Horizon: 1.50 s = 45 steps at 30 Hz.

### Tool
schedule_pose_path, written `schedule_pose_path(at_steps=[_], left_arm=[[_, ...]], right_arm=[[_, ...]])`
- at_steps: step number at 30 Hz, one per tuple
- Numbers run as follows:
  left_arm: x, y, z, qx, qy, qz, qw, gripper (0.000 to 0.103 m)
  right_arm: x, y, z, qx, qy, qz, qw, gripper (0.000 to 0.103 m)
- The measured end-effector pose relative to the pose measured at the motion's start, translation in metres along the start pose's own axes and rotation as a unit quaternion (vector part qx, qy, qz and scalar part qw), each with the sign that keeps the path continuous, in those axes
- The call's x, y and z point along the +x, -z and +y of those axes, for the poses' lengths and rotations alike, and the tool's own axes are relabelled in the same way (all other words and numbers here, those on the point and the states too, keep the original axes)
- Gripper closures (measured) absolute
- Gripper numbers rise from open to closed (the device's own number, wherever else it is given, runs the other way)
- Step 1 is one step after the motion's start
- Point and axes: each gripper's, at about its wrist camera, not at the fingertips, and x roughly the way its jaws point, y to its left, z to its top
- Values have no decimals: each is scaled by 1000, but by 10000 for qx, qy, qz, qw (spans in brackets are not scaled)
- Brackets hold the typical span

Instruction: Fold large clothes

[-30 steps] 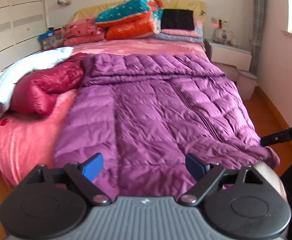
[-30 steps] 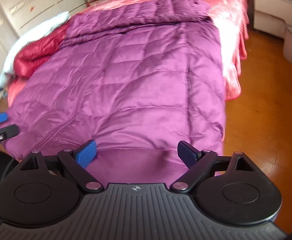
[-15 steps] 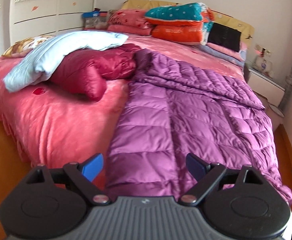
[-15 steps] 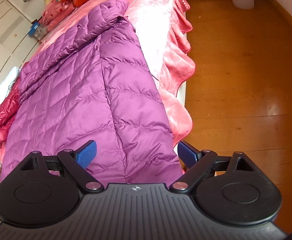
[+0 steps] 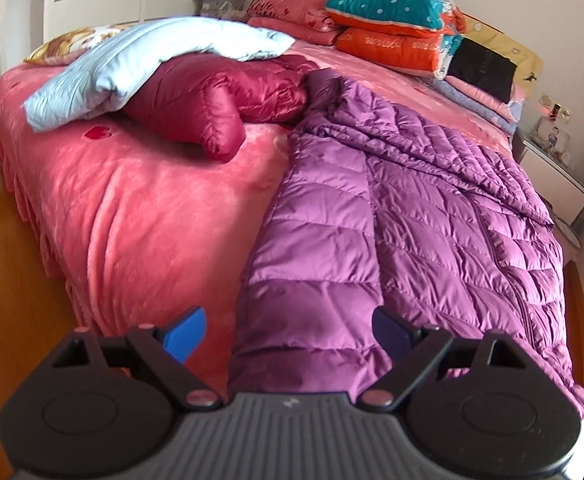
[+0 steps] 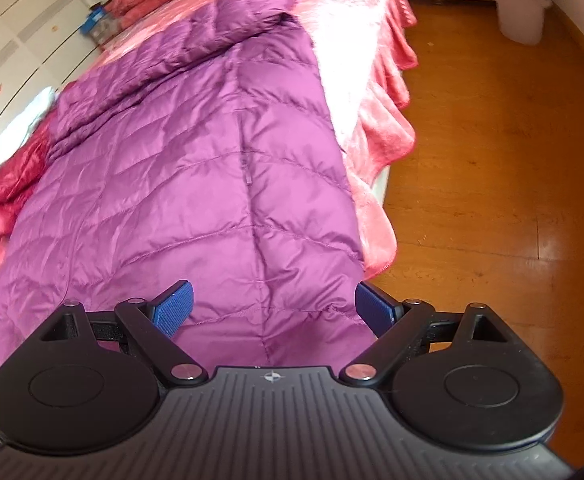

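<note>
**Item: purple down coat, laid out for folding**

Location: the purple down coat [image 5: 432, 216] lies flat along the bed [image 5: 144, 216], hem toward the foot, its right side close to the bed's edge above the wooden floor [image 6: 492, 160]. A red jacket [image 5: 220, 108] and a pale blue quilt [image 5: 140, 60] are heaped beyond its left side.

Tools: left gripper [image 5: 288, 330], jaws wide apart, empty, over the left hem corner. Right gripper [image 6: 272, 306], jaws likewise spread and empty, over the right hem corner.

Handling note: likely step is taking both hem corners. Bite deep into the slippery padded shell, both layers, at matching points, so the fold lifts evenly.
</note>
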Motion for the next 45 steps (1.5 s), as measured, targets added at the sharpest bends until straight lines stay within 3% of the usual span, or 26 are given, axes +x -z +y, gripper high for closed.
schedule_pose_path(at_steps=[13,18,22,24,27,36,45], left_arm=[[32,9,7,-553,301,822,9946,12],[34,12,12,-895,558,960,9898,30],[29,11,9,-940,684,933,9888,50],[26,9,5,-903,748,904,9890,65],[25,4,-1,-916,885,843,9883,78],[18,-36,2,-1784,1515,365,9715,88],[19,-60,-3,-1949,1567,144,9681,88]], right_arm=[[1,1,4,-159,18,37,9999,0],[1,2,4,-156,28,36,9999,0],[3,2,5,-165,73,68,9998,0],[4,2,6,-159,96,79,9998,0],[5,2,6,-150,145,106,9997,0],[5,0,-3,89,368,83,9992,0],[18,-6,-17,356,736,317,9961,0]])
